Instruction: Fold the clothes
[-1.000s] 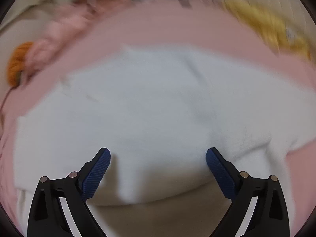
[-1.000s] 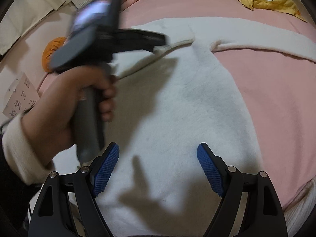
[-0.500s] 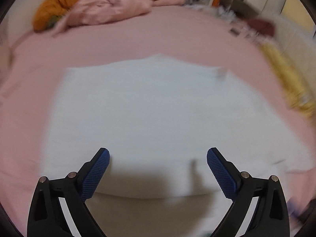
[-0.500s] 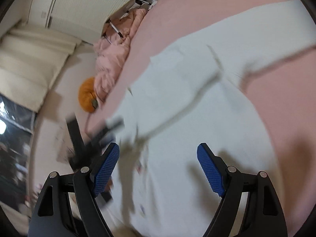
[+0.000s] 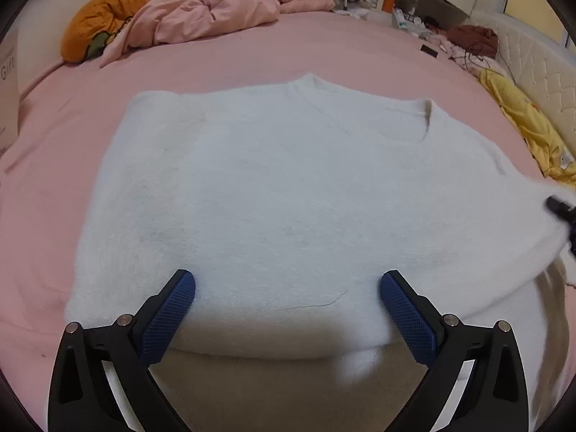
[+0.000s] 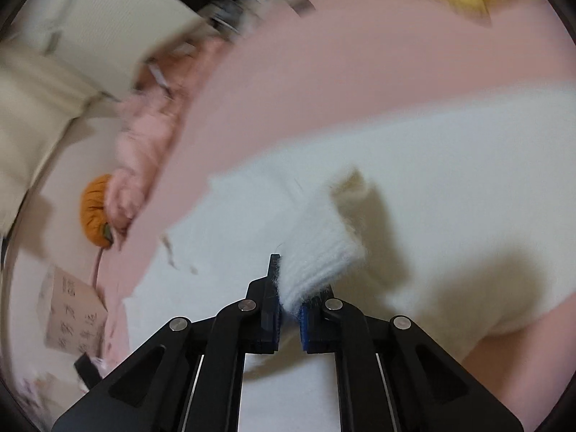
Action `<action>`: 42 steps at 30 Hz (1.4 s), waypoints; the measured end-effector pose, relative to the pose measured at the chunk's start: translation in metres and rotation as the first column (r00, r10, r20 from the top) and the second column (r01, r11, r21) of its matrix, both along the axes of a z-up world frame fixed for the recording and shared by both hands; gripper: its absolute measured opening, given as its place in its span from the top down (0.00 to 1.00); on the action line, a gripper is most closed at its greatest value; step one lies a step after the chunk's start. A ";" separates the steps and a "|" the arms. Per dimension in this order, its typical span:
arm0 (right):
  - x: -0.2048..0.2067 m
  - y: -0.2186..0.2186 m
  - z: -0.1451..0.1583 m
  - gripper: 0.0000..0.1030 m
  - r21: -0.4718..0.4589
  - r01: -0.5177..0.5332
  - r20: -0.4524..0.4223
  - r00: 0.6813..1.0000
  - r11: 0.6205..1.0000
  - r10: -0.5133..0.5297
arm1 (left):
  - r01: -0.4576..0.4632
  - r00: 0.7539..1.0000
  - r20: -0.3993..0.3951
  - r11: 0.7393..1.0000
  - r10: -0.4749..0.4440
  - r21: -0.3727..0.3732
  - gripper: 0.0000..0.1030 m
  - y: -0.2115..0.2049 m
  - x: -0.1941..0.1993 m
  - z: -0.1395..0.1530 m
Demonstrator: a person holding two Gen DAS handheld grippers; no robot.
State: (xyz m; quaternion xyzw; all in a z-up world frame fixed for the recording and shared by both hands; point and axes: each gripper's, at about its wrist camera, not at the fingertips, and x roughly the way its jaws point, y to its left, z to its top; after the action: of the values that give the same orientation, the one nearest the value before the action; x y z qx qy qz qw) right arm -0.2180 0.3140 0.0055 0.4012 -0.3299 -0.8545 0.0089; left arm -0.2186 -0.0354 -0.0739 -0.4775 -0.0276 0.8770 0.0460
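1. Through my left wrist camera, the white sweater lay flat on the pink bedsheet, neckline toward the far right. My left gripper hung over the near side edge of the sweater with its fingers wide apart and nothing between them. At the far right border a dark tip showed against the white knit, probably my right gripper, though it was too small to be sure. A crumpled pink duvet and an orange plush sat well apart at the back, and a yellow garment lay to the right.

2. Through my right wrist camera, which was badly blurred, my right gripper was clamped on the ribbed cuff of a sleeve, lifted off the body of the sweater, which spread beneath it and threw a shadow there.

3. I judged the step in hand to be folding that sleeve across the body, early in the fold, as the torso was not yet folded.

4. The next move called for carrying the cuff over the chest, laying the sleeve flat without a twist, then letting go; my left gripper could pin the near edge so the knit would not drag.
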 end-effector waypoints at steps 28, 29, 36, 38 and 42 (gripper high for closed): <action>0.170 -0.060 0.082 0.24 0.573 0.057 -0.111 0.994 0.817 0.008 | 0.067 0.995 -0.068 0.996 -0.071 -0.058 0.01 0.017 0.108 0.098; 0.176 -0.080 0.072 0.24 0.588 0.038 -0.093 0.995 0.808 0.020 | 0.071 0.996 -0.052 0.996 -0.074 -0.060 0.01 0.016 0.123 0.090; 0.231 -0.147 0.022 0.24 0.655 -0.122 0.021 0.989 0.746 0.143 | -0.087 0.996 0.003 0.994 0.087 -0.066 0.01 -0.019 0.194 0.034; 0.240 -0.149 0.024 0.24 0.685 -0.120 0.003 0.987 0.718 0.161 | -0.128 0.991 0.040 0.991 0.129 -0.026 0.01 -0.028 0.187 0.035; 0.248 -0.146 0.027 0.24 0.662 -0.115 -0.023 0.985 0.741 0.173 | -0.144 0.989 -0.039 0.989 0.143 -0.030 0.01 -0.031 0.190 0.047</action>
State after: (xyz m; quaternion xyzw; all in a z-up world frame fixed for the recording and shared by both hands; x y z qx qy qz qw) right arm 0.0303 0.1682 0.0320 0.3673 0.0243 -0.9283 -0.0533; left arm -0.0289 -0.0663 -0.0273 -0.4587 -0.0468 0.8870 -0.0247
